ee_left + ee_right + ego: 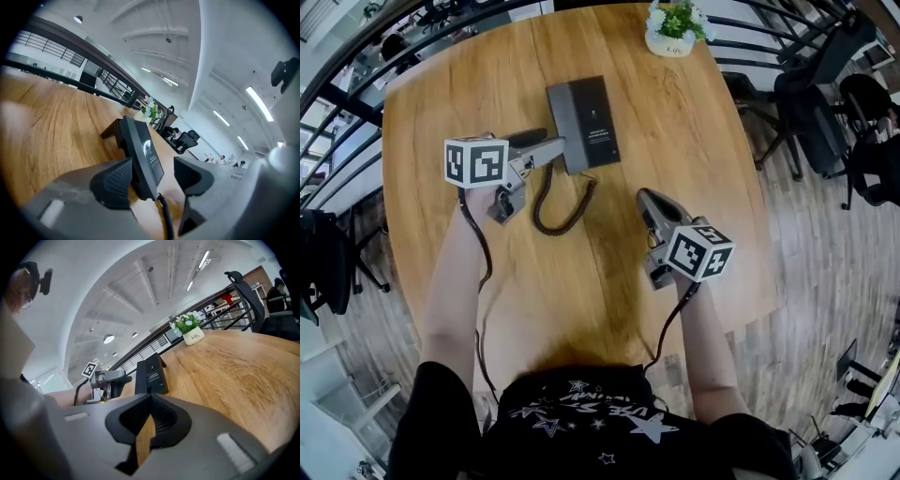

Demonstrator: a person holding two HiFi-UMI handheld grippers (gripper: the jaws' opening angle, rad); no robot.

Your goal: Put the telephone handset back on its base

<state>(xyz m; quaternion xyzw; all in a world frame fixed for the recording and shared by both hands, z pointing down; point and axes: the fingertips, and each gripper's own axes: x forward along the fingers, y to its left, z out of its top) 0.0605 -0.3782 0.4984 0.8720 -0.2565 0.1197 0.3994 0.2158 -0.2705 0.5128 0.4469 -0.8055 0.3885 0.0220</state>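
Observation:
The dark grey telephone base (pixel 592 122) lies flat near the middle of the round wooden table (pixel 694 169). The handset (pixel 560 127) rests along the base's left side, and its coiled cord (pixel 558 206) loops toward me. My left gripper (pixel 551 147) is at the handset's near end. In the left gripper view this gripper (pixel 152 176) stands open, with the handset's edge (pixel 136 159) between the pads and not pressed by them. My right gripper (pixel 649 202) hovers to the right of the cord, shut and empty. The right gripper view shows its jaws (pixel 150 401) closed, with the base (pixel 151 373) beyond them.
A white pot with a green plant (pixel 672 36) stands at the table's far edge. Black office chairs (pixel 862 112) are on the floor to the right. A dark railing (pixel 356 103) runs past the table's far left. The table's rim is close to my right gripper.

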